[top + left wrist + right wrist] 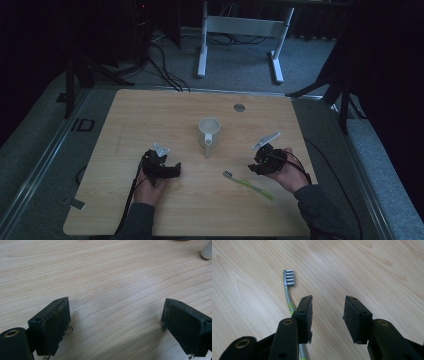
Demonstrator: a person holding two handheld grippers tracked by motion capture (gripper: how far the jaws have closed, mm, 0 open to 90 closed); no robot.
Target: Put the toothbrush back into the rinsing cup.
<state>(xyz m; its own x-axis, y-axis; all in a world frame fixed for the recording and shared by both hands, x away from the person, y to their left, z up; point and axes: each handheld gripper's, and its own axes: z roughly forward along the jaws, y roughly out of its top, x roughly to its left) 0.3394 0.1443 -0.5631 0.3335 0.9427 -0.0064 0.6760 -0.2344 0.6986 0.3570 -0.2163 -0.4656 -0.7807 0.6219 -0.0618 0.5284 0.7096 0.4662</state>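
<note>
A white mug [209,131] stands upright near the table's middle, handle toward me. A toothbrush [248,184] with a grey head and green handle lies flat on the wood in front of it, to the right. My right gripper [257,165] hovers just right of the brush. In the right gripper view its jaws [328,312] stand open over bare wood, and the toothbrush [288,290] runs under the left jaw, bristles up, not between the pads. My left gripper [170,169] rests at the left with its jaws [115,315] wide open and nothing between them.
The wooden table [150,115] has a small round grey insert [239,107] near its far edge. A white rounded piece [207,251], likely the mug, shows at the top right of the left gripper view. White desk legs [202,50] stand on the floor beyond.
</note>
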